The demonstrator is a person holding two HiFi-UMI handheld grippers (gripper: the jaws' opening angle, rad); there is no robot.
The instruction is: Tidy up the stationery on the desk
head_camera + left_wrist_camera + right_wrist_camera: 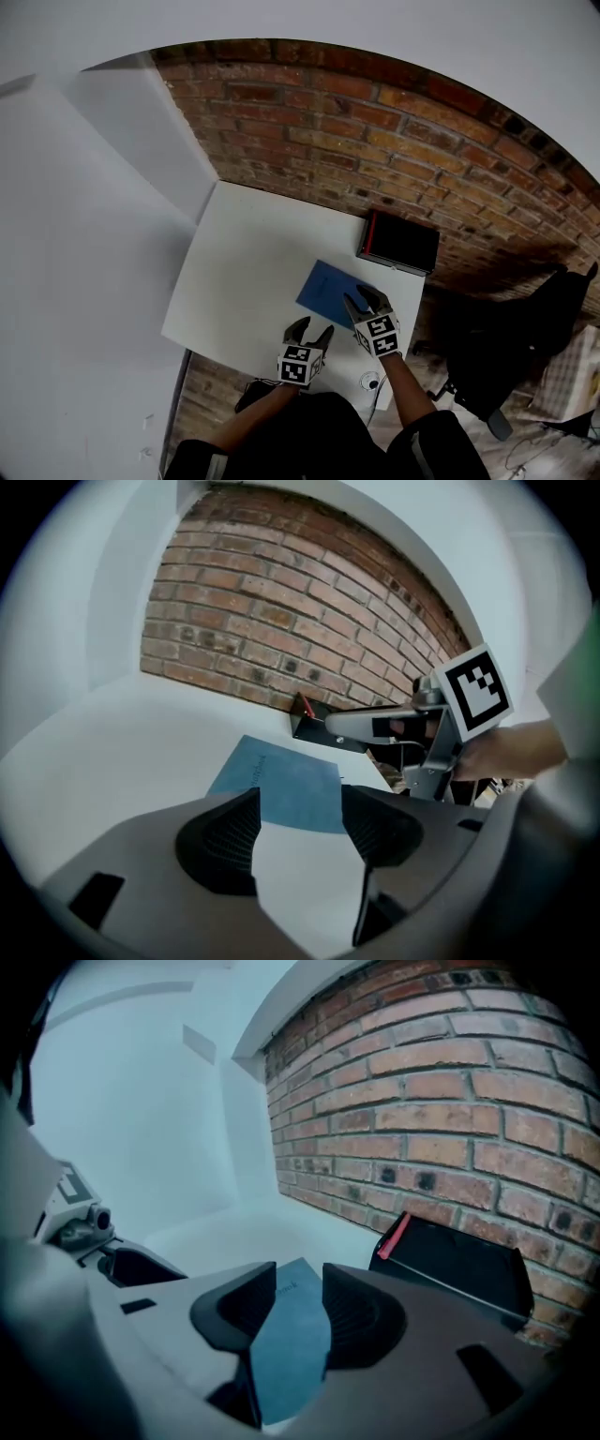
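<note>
A blue notebook (328, 287) lies flat on the white desk (253, 272), toward its right side. Behind it a black box (398, 242) with a red strip along one edge stands against the brick wall. My left gripper (309, 333) hovers open above bare desk just short of the notebook's near edge (281, 785), nothing between its fingers. My right gripper (361, 300) is open over the notebook's near right corner; in the right gripper view the blue cover (295, 1335) shows through the gap between the jaws, untouched by the pads. The box (459, 1265) sits ahead to the right.
A brick wall (375, 141) runs behind the desk, and a white wall (84, 234) closes off the left. A small white round thing (372, 382) sits at the desk's near right edge. A dark chair (506, 347) stands off the desk's right side.
</note>
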